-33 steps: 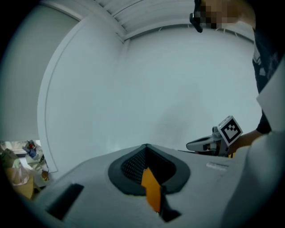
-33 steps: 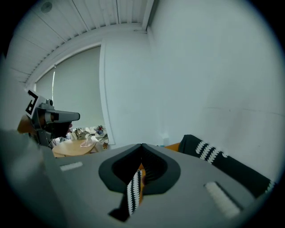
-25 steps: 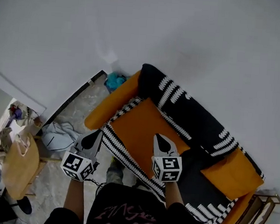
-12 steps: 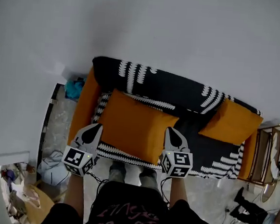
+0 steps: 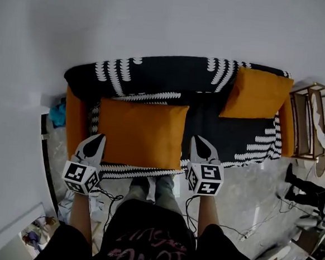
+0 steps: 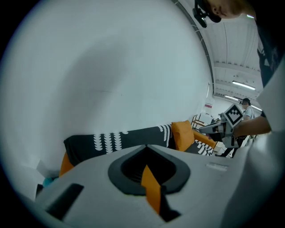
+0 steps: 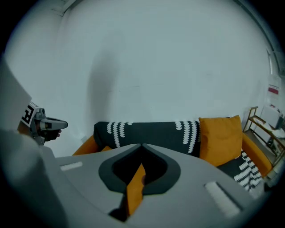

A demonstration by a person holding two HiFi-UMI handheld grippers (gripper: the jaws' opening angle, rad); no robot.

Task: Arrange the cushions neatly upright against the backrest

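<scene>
Only the head view shows the large cushion [image 5: 141, 133] whole.

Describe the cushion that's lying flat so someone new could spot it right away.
Find the sofa under the black-and-white throw. The large orange cushion lies flat on its seat at the head view's left; the other orange cushion stands upright at the right.

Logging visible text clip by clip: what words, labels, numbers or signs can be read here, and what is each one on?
No text reads clearly.
Pink print on the person's black shirt: blurred, unreadable.
Small wall sign: too small to read.
Cubes on the left gripper and right gripper: square patterns only, no words.
</scene>
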